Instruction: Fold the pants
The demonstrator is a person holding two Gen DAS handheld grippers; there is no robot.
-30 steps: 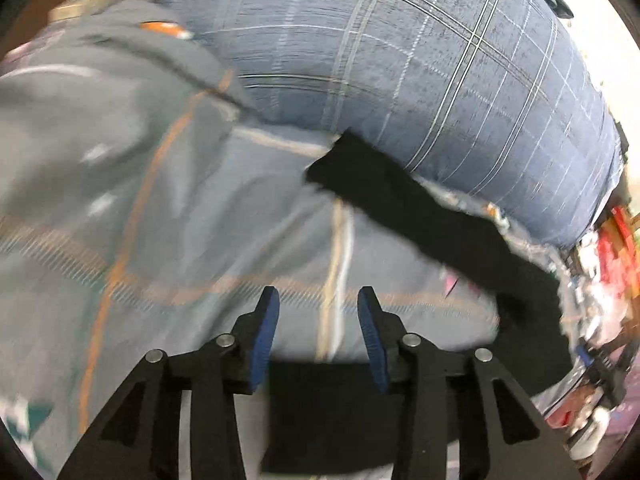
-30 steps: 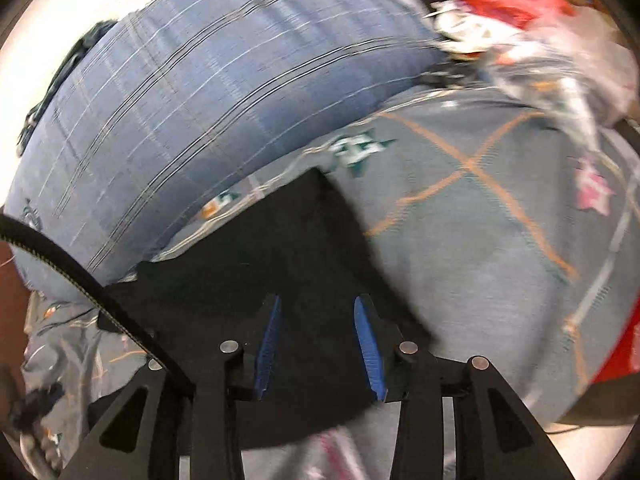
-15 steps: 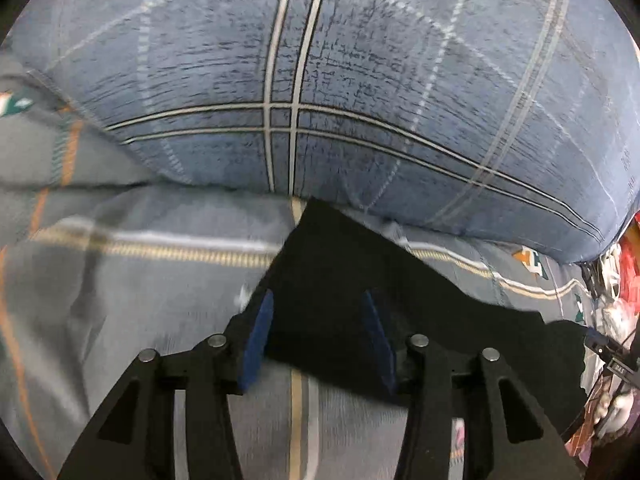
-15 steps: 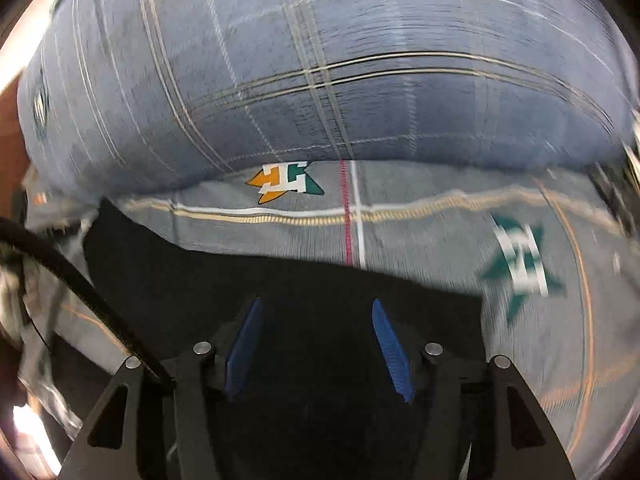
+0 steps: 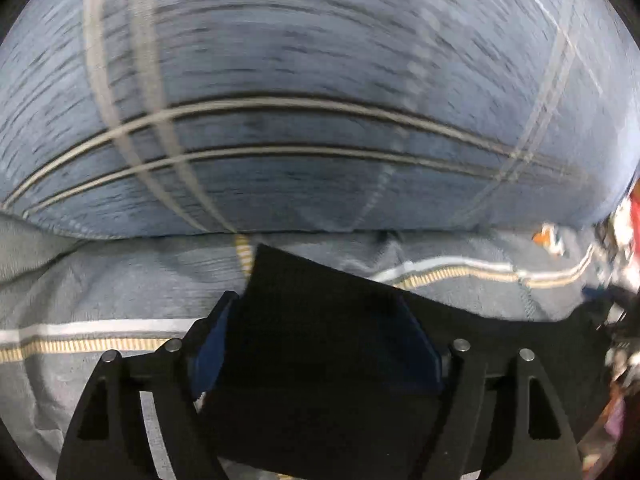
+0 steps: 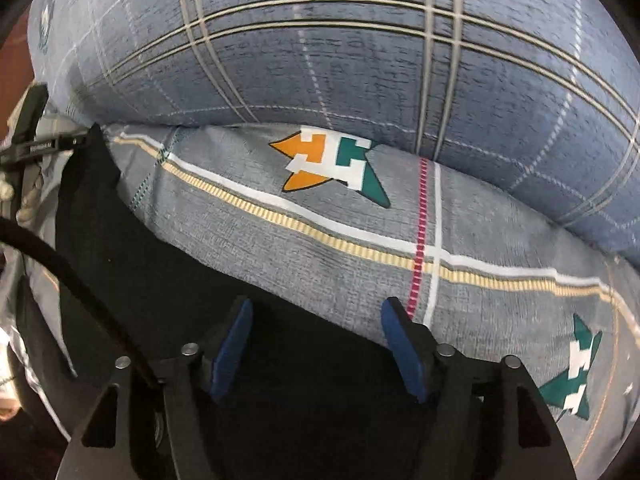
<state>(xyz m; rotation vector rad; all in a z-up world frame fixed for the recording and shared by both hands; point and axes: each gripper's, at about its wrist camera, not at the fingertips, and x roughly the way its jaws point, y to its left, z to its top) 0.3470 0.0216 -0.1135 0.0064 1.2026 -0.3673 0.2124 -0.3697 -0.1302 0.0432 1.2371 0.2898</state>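
Black pants (image 5: 332,364) lie flat on a grey patterned bedsheet (image 5: 120,280). My left gripper (image 5: 316,308) points down over a far corner of the pants. Its jaws are opening, the cloth lies beneath and between the blue pads (image 5: 208,344), and they do not press on it. In the right wrist view the pants (image 6: 160,280) stretch to the left. My right gripper (image 6: 318,312) hangs over their far edge, where black cloth meets the sheet (image 6: 320,220). Its jaws are opening too, with no grip on the cloth.
A big blue plaid pillow (image 5: 320,120) (image 6: 360,60) rises just beyond the pants' far edge. Colourful clutter (image 5: 628,240) sits at the right edge of the left wrist view. A black cable (image 6: 60,264) crosses the left of the right wrist view.
Both grippers have travelled across the pants toward the pillow and sunk closer to the cloth. Both pairs of jaws stand wider than before. The right view has rolled.
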